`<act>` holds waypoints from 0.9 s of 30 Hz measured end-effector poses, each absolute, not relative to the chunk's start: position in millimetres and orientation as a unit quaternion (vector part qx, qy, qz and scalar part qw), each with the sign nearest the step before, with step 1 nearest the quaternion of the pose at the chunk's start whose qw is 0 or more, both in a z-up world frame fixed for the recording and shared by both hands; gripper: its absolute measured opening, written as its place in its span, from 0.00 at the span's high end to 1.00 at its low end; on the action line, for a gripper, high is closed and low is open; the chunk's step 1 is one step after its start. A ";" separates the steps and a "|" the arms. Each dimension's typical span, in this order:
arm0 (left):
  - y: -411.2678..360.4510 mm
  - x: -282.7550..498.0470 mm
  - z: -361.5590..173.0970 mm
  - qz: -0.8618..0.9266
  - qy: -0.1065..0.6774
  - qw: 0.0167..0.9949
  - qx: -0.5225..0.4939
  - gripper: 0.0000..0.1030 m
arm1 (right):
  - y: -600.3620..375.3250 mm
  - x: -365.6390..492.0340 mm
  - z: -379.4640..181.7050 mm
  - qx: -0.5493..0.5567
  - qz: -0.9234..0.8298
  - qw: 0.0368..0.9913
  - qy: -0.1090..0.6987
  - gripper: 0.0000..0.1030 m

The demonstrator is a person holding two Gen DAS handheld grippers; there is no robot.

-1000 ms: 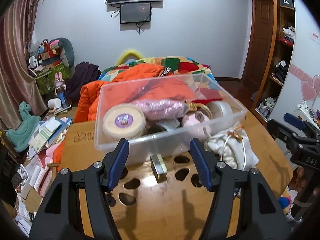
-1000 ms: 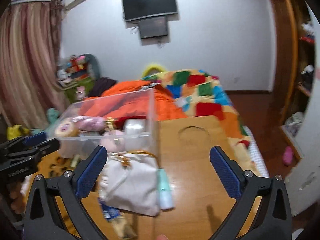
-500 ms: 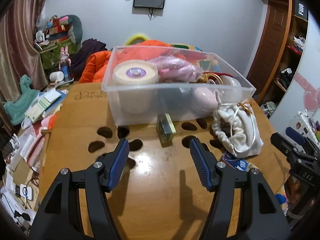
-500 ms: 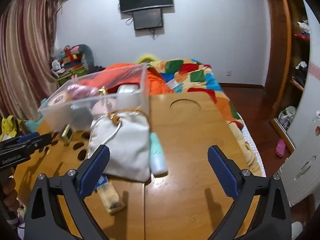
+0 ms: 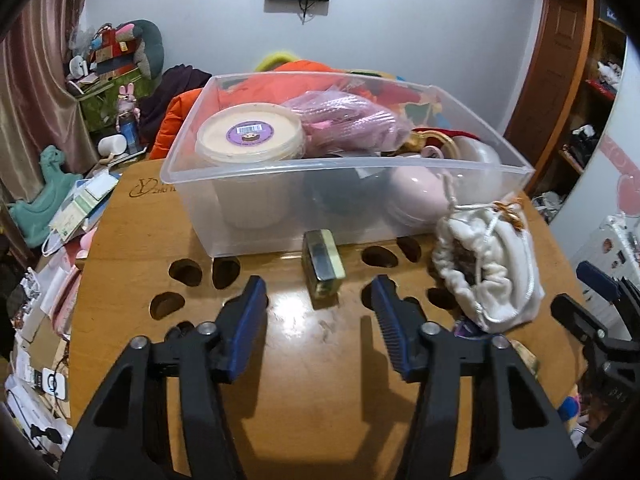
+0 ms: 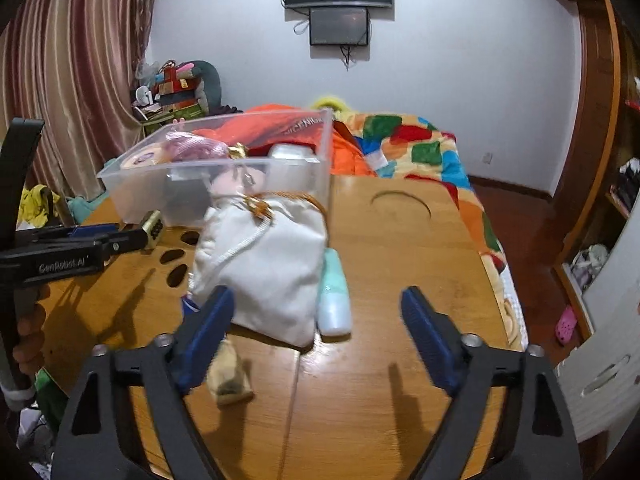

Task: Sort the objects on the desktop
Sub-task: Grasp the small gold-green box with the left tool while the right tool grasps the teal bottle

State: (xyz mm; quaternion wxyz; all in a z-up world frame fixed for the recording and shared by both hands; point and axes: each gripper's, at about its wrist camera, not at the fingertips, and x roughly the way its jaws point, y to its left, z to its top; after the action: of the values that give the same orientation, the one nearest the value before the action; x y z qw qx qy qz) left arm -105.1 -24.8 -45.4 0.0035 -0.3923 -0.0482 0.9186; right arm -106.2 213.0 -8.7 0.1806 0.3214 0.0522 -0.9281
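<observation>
Left tool (image 5: 320, 296) agape near box (image 5: 322, 265)

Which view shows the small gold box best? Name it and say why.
Left wrist view: the small gold box stands unblocked on the table, centred ahead of the open left gripper. In the right wrist view, the small gold box sits far left, partly behind that gripper.

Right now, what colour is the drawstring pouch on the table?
White, with a gold tie; the drawstring pouch shows best in the right wrist view.
</observation>
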 end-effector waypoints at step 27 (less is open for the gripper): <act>-16.3 -135.0 -56.8 0.913 -0.036 -0.033 -0.405 0.67 | 217.9 -167.4 -36.4 0.379 -0.893 0.225 0.093 0.78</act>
State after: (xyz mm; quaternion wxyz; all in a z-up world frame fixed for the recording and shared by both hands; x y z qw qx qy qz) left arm -135.0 -16.3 -56.8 -0.0335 -0.4050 -0.0356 0.9130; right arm -167.4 217.9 -36.4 0.2252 0.3793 0.0929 -0.8926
